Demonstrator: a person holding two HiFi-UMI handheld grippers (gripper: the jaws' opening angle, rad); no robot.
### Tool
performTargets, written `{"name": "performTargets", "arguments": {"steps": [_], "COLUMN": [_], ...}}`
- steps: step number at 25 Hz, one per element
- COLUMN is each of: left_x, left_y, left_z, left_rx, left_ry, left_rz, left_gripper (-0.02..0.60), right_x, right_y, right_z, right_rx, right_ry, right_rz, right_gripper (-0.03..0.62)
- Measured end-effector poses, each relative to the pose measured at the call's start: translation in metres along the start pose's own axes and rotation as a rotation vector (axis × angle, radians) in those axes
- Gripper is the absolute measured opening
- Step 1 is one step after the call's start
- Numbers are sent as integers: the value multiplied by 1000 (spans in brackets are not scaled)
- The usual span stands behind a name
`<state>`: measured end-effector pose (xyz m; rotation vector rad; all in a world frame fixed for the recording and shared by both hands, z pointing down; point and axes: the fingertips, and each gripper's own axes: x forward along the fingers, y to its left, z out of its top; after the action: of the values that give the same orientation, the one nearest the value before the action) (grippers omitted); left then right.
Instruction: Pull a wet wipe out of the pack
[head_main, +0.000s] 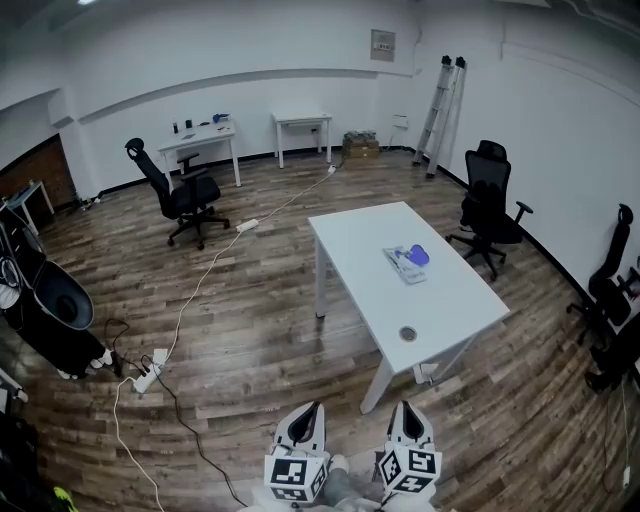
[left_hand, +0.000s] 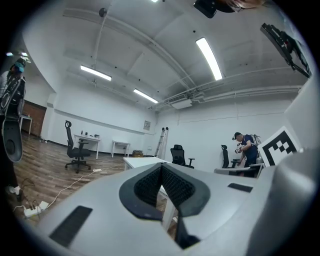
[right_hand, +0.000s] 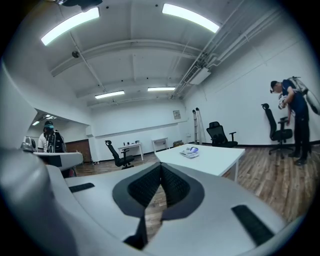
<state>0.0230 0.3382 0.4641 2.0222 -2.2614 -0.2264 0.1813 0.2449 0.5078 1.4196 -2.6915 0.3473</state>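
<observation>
The flat, pale, soft-sided pack of wet wipes with a blue patch on top (head_main: 407, 262) lies near the middle of the white rectangular surface (head_main: 450, 310), well apart from me across the wooden floor (head_main: 240, 320). I expect it to be light and floppy, likely to slide or lift when a wipe is tugged. A wipe should be thin, damp and limp, so it may tear or drag the next one out. I would pin the pack down at one end and pinch the wipe where it shows at the opening, which I take to be under the blue patch; it is too small to tell. My left hand-held gripper (head_main: 314, 410) and right hand-held gripper (head_main: 403, 409) both have their jaws pressed together, with nothing between them.
</observation>
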Motion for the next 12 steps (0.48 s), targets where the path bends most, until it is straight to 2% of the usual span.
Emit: {"name": "performTargets", "arguments": {"steps": [12], "left_x": [60], "left_y": [4], "left_z": [-5], "left_rx": [3], "left_ry": [23], "left_rz": [-1], "left_gripper": [0], "right_x": [53], "right_y": [-28], "right_z": [7], "right_rx": [4], "right_ry": [31], "right_rz": [-14], "right_gripper": [9]}}
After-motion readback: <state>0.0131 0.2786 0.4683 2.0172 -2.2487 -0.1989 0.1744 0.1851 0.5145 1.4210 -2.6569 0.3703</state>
